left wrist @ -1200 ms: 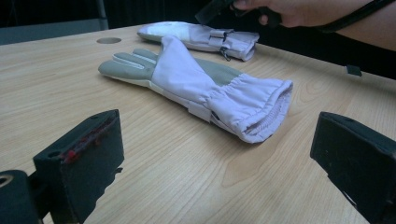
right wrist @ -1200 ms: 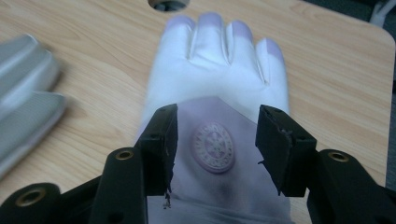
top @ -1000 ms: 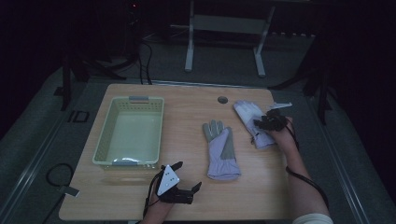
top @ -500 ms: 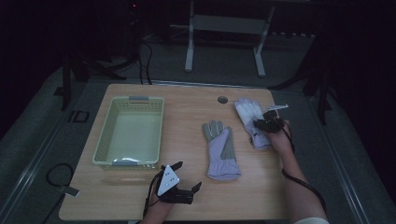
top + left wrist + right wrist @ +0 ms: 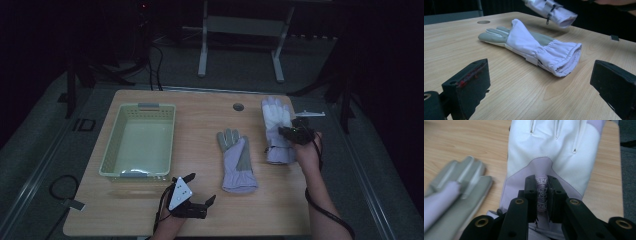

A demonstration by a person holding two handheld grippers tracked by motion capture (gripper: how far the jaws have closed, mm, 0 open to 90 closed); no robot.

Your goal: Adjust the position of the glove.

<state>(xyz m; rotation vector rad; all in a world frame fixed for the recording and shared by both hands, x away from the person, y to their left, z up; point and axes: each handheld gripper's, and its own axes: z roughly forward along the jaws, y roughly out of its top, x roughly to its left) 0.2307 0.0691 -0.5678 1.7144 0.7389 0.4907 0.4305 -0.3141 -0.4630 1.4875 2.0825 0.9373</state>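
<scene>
Two gloves share the wooden table (image 5: 150,210) with us. Our right gripper (image 5: 541,186) has its jaws pressed together on a fold of the white glove (image 5: 554,150); they have just been closing, and the pinched strip of lilac fabric with printed lettering stands between the pads. In the high view that right gripper (image 5: 295,134) sits at about three o'clock on the table, and the white glove (image 5: 276,122) stretches from it toward twelve, fingers pointing at the far edge. In the left gripper view the cuff end of this glove (image 5: 554,11) hangs clear of the tabletop, with a shadow beneath it.

Our left gripper (image 5: 192,197) rests at six o'clock near the table's front edge, its jaws spread wide with nothing between them; the grey three-cornered plate on top of it shows in the high view. Its own camera looks between the two black jaws at the second glove (image 5: 531,47), which lies flat, its gathered cuff open toward us.

From above, that second glove (image 5: 236,160) lies in the middle of the table, fingers toward twelve, well apart from the pale green basket (image 5: 107,165) at nine o'clock. A small dark round hole (image 5: 238,106) marks the tabletop at twelve o'clock, just beside the white glove's fingertips.
</scene>
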